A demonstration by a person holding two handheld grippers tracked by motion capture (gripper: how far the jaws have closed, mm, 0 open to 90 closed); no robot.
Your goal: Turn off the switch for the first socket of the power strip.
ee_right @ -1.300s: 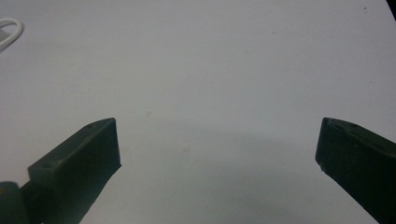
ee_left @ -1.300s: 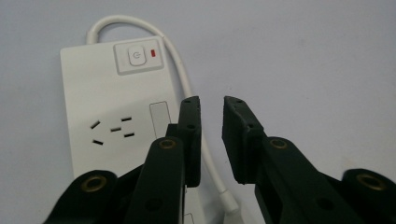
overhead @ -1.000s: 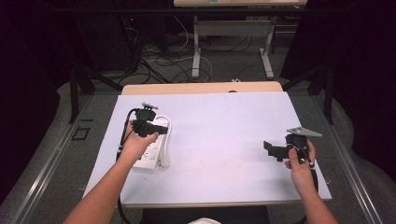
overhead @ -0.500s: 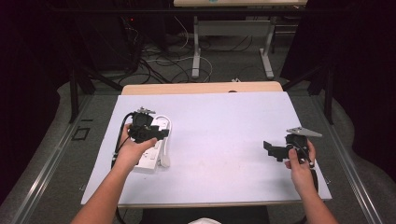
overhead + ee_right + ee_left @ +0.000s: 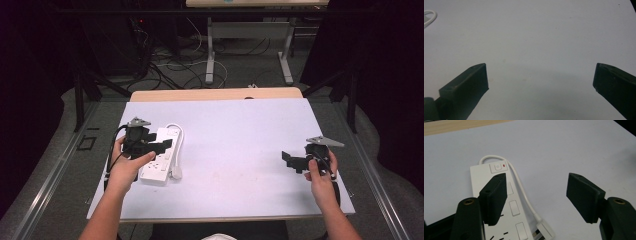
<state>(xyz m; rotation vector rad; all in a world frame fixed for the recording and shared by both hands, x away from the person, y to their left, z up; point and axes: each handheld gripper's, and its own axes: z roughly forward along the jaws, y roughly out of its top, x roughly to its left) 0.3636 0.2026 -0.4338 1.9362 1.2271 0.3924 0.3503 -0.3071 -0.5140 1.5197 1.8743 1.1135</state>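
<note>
Clearance comes first: my left gripper (image 5: 536, 195), jaws just spread wide with nothing between them, hovers over the power strip (image 5: 158, 160) lying flat at the surface's (image 5: 240, 130) left. I'd judge lifting straight avoids snagging its smooth cord (image 5: 522, 190). Glossy white plastic, boxy. My right gripper (image 5: 540, 82) waits released, empty.
</note>
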